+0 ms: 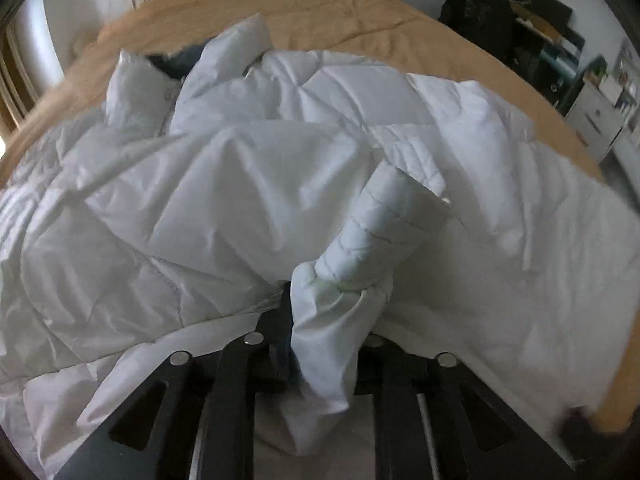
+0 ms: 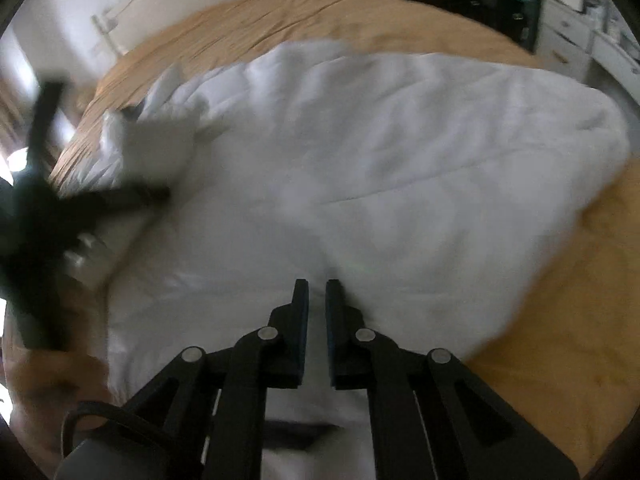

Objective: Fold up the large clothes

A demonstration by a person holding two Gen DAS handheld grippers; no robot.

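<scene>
The left gripper (image 1: 320,320) pinched a white quilted jacket's (image 1: 224,184) cuff (image 1: 332,312); only the right view showed the right gripper (image 2: 317,292), fingers narrowly parted, empty, over the bed (image 2: 560,300).

White jacket (image 1: 248,184) fabric hides left gripper (image 1: 320,320) jaws; left gripper motion-blurred in right view.

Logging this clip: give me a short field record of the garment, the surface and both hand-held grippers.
garment: white padded jacket, lying rumpled
surface: tan bed cover
left hand-held gripper: sleeve bunched between its fingers; grip unclear
right hand-held gripper: over the jacket, jaws narrowly apart, nothing between them
</scene>
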